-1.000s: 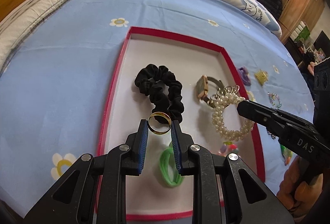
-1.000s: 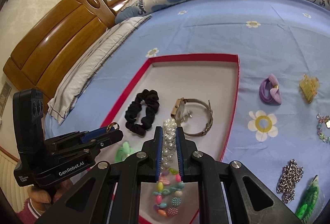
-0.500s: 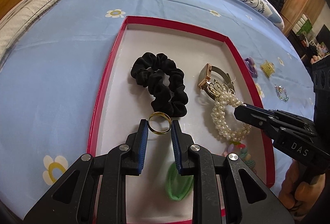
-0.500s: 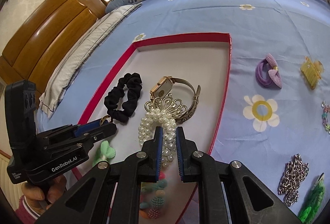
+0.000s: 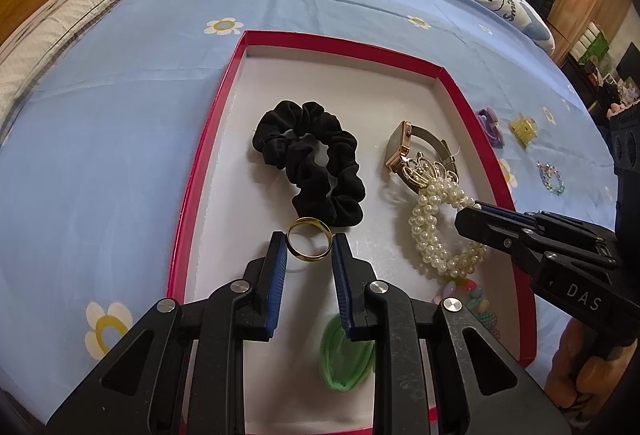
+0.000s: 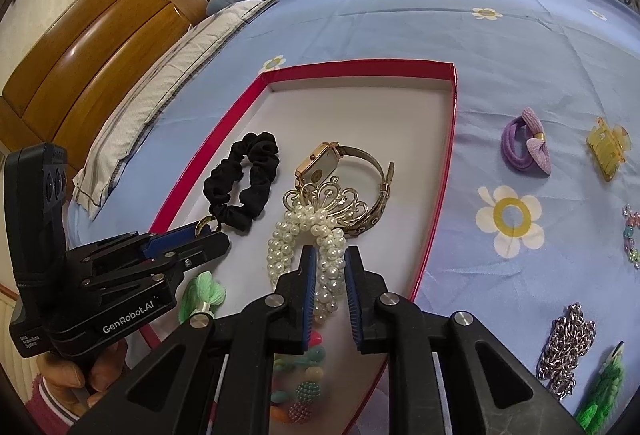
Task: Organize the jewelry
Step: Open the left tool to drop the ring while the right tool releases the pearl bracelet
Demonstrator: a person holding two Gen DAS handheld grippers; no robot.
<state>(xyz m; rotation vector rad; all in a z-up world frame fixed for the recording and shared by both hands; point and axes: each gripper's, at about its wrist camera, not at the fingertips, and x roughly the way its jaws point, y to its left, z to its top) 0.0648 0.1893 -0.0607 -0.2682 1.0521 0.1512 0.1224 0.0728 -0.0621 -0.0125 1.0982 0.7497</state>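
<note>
Jewelry sits mostly in the red-rimmed tray (image 5: 460,91) on the bed's blue sheet (image 5: 120,115). Left gripper (image 5: 309,243) pinches a gold ring (image 5: 310,243) between its blue pads, just beside the black scrunchie (image 5: 316,163), low over the tray floor. Right gripper (image 6: 328,259) jaws narrow and opening, pearl bracelet (image 6: 296,239) strands between them; its gold crown ornament lies against the watch (image 6: 332,167). Green hair tie (image 5: 344,355) and a beaded bracelet (image 6: 304,391) at the tray's near end. On the sheet outside: purple hair tie (image 6: 524,151), yellow claw clip (image 6: 608,151), silver chain (image 6: 564,343).
</note>
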